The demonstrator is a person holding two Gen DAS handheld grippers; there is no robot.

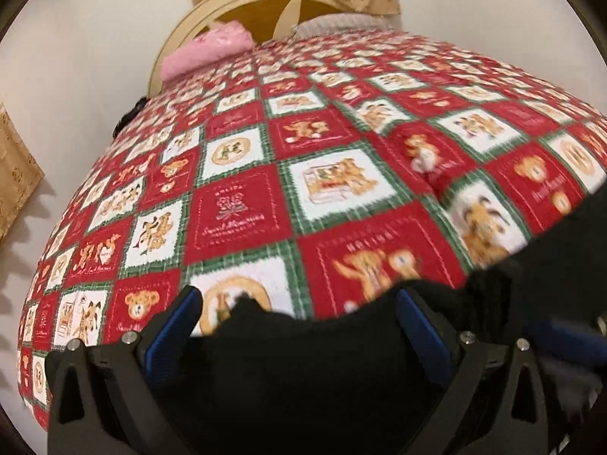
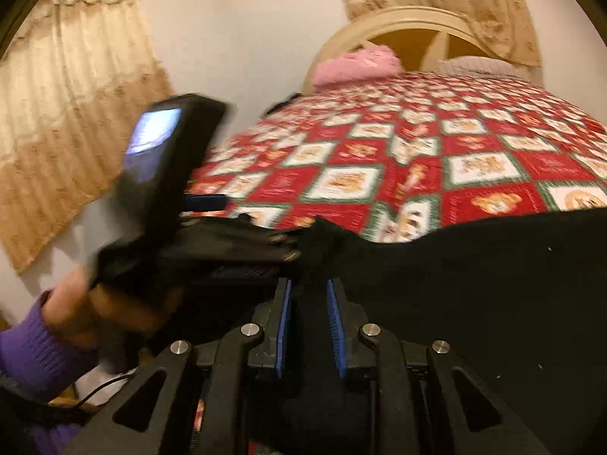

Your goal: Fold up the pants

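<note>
on the quilt (image 1: 242, 204), a red square carried "holiday" above a bouquet and the script "sweet memories" below. another red square beside it repeated "holiday" above bears.

Black pants (image 2: 474, 265) lie on a red, white and green checked bedspread (image 1: 303, 159) with teddy bears; far off, a pink pillow (image 1: 206, 51); cream headboard (image 2: 398, 24).

The pants (image 2: 474, 265) lie on the near end of the bed (image 1: 242, 174). At its far end a pillow (image 1: 205, 51) rests against the headboard (image 1: 242, 0), curtains (image 2: 68, 113) left of it.
</note>
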